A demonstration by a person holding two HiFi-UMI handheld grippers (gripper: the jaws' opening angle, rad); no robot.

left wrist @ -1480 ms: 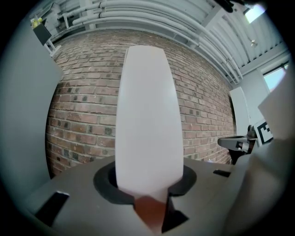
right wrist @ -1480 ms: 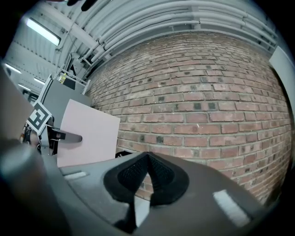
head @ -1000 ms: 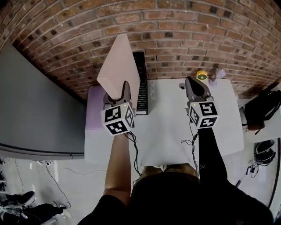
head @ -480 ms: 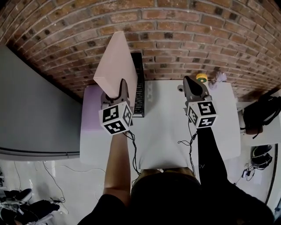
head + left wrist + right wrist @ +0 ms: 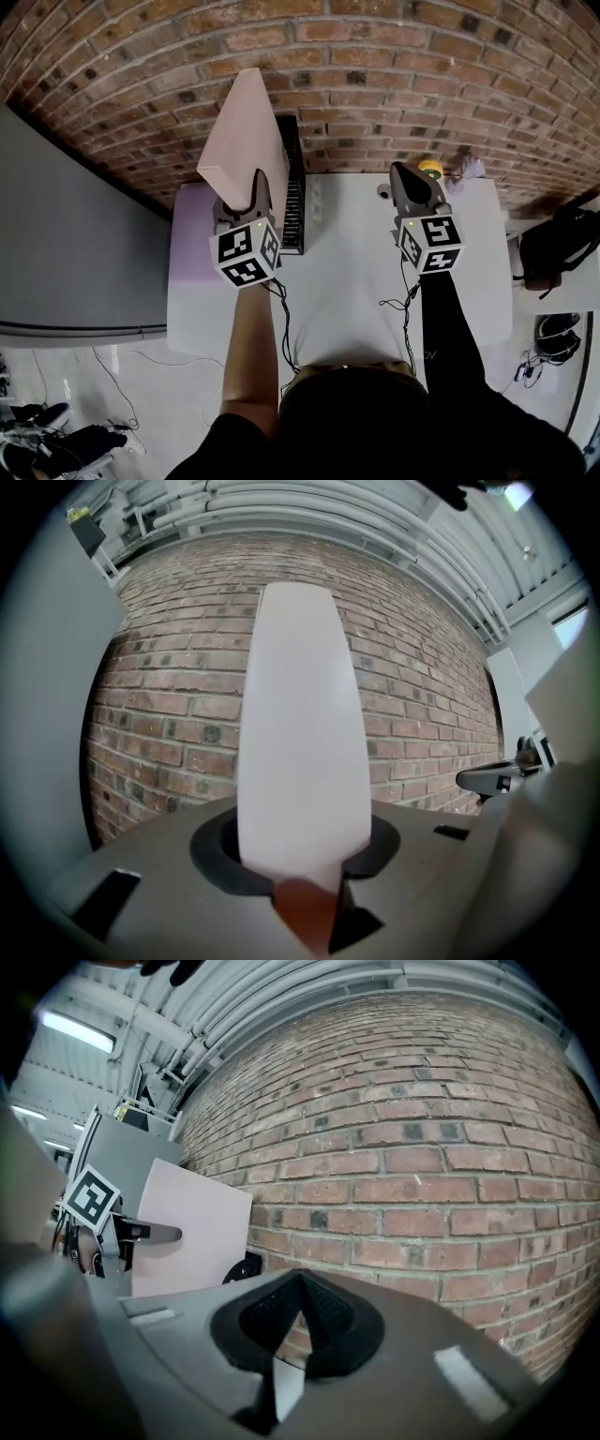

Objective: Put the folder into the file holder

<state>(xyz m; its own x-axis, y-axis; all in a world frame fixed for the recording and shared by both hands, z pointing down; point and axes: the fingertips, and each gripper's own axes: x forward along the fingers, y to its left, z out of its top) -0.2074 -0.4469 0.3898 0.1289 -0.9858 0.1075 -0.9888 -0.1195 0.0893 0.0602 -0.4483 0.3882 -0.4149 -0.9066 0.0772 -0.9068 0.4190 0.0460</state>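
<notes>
**Above the bench, folder held on edge beside the file holder**

At the far left of the white bench (image 5: 356, 281) lies a lilac sheet (image 5: 192, 239). Next comes the left tool (image 5: 247, 199), its jaws clamped on the near lower edge of the pale pink folder (image 5: 248, 127). The folder stands on edge, clear of the bench, its faces turned left and right. Its long axis runs away from the person, rising toward the brick wall (image 5: 394, 84). Just right of it, the black file holder (image 5: 295, 202) stands against the wall, its slots in line with the folder. Well apart to the right, the right tool (image 5: 413, 180) has its jaw tips together and grips nothing.
</notes>
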